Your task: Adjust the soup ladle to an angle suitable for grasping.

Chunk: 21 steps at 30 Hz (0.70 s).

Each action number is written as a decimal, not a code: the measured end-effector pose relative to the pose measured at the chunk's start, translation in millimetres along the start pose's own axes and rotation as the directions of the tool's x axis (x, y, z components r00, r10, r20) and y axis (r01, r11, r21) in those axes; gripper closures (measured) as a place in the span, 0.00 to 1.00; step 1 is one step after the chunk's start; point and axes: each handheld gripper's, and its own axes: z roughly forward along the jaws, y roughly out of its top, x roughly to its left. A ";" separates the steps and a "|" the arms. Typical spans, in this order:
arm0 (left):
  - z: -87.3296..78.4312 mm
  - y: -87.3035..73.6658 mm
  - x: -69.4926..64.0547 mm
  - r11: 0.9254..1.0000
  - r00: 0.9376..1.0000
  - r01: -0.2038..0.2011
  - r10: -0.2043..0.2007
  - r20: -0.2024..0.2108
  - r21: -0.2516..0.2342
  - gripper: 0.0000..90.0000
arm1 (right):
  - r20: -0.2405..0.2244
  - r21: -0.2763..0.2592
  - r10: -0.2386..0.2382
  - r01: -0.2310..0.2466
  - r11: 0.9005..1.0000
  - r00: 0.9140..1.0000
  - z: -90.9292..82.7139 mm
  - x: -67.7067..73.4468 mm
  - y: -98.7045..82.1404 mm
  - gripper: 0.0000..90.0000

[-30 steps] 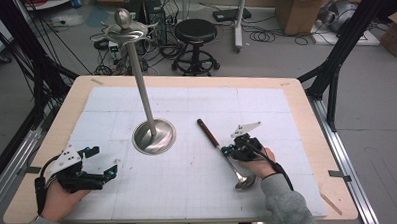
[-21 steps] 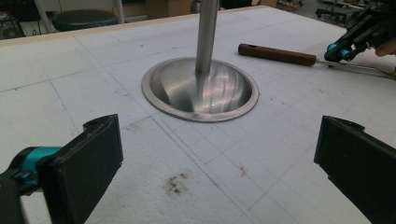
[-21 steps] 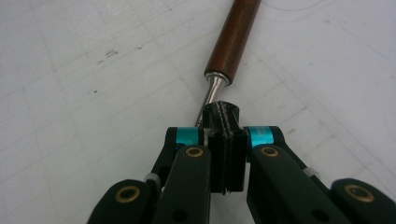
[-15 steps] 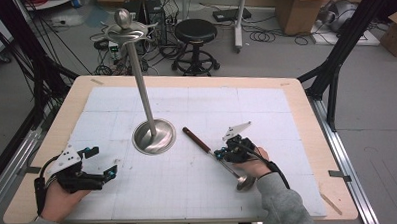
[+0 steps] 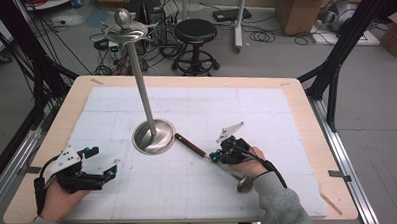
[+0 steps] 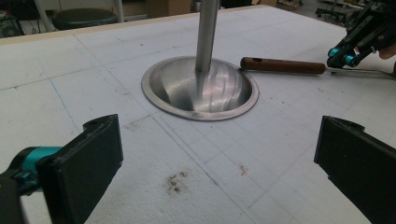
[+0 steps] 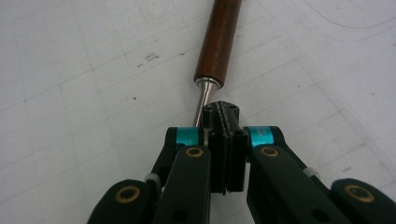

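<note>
A spoon with a brown wooden handle (image 5: 190, 145) and a metal shaft lies on the white mat, its bowl (image 5: 244, 183) near the person's right wrist. My right gripper (image 5: 217, 155) is shut on the shaft just behind the handle (image 7: 220, 42); in the right gripper view its jaws (image 7: 226, 116) press together over the shaft. The handle's tip touches the rim of a metal stand's round base (image 5: 154, 137). My left gripper (image 5: 102, 161) rests open at the near left, and the base (image 6: 201, 88) lies ahead between its wide-apart jaws (image 6: 219, 158).
The stand's tall pole rises to a dished top with a knob (image 5: 123, 19). A white gridded mat (image 5: 266, 109) covers the wooden table (image 5: 307, 118). A stool (image 5: 196, 32), cables and cardboard boxes stand on the floor beyond.
My right gripper has carried the spoon left and swung it, so the handle's tip now reaches the stand's base. The left gripper has stayed put.
</note>
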 end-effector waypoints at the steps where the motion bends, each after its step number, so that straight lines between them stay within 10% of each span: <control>1: 0.0 0.0 0.0 1.000 1.000 0.000 0.000 0.000 0.000 0.02 | 0.000 0.000 0.000 0.000 1.000 1.000 0.0 0.0 0.0 1.00; 21: -1.6 -0.7 0.4 1.000 1.000 -0.002 0.002 0.000 0.003 0.02 | 0.061 0.075 -0.067 0.062 0.995 0.996 11.9 -0.8 24.4 1.00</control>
